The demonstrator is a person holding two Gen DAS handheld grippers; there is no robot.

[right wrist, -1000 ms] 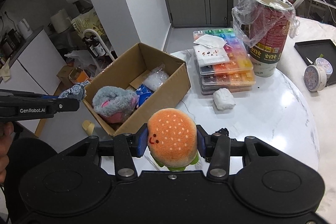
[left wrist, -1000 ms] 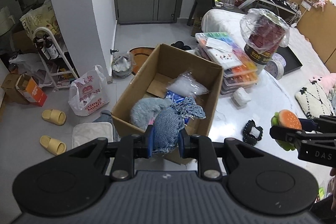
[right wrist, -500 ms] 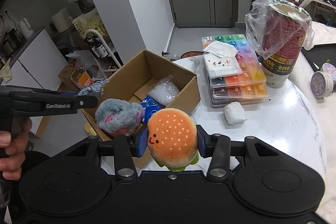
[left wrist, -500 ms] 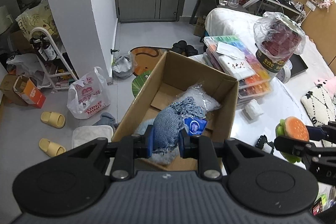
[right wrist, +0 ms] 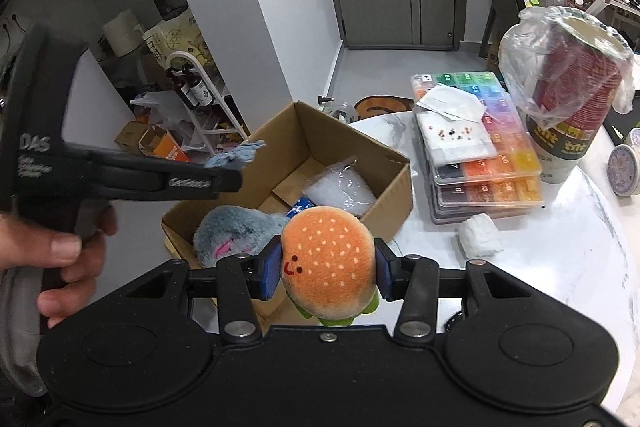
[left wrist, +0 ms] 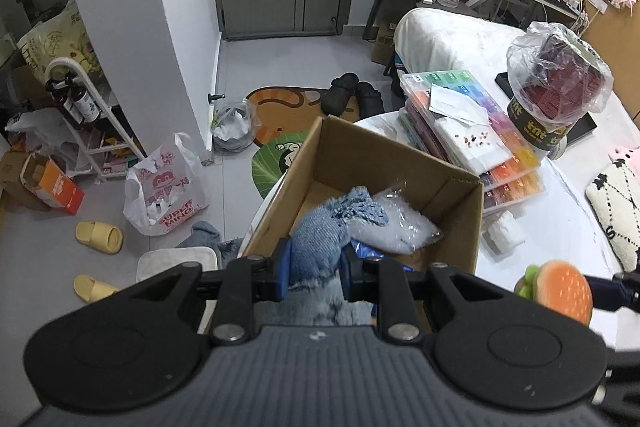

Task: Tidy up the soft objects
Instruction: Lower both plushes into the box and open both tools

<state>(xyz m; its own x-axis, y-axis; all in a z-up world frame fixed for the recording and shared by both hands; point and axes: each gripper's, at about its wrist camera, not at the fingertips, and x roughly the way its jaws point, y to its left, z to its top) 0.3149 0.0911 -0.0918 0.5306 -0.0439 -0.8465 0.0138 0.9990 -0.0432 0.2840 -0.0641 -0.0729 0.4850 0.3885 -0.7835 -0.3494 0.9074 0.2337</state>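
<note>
My left gripper point(left wrist: 314, 265) is shut on a bunched blue denim cloth point(left wrist: 324, 243) and hangs over the near end of an open cardboard box point(left wrist: 460, 223) on the white round table point(left wrist: 560, 227). From the right wrist view the same left gripper point(right wrist: 230, 169) shows at the left, with the cloth's frayed end point(right wrist: 236, 157) above the box point(right wrist: 384, 187). A grey plush point(right wrist: 236, 237), a clear plastic bag point(right wrist: 340, 189) and a blue packet lie inside. My right gripper point(right wrist: 328, 269) is shut on an orange burger plush point(right wrist: 328, 263), just right of the box's near corner.
A stack of colourful bead organisers point(right wrist: 480, 143) and a bagged cup stack point(right wrist: 572, 111) stand behind the box. A small white wad point(right wrist: 480, 241) lies on the table. A hand point(right wrist: 60, 259) holds the left tool. Floor clutter: bags, yellow slippers point(left wrist: 98, 237), a rack.
The left gripper carried the denim cloth forward and slightly down, from the box's near edge to over its inside. The right gripper with the burger plush moved closer to the box.
</note>
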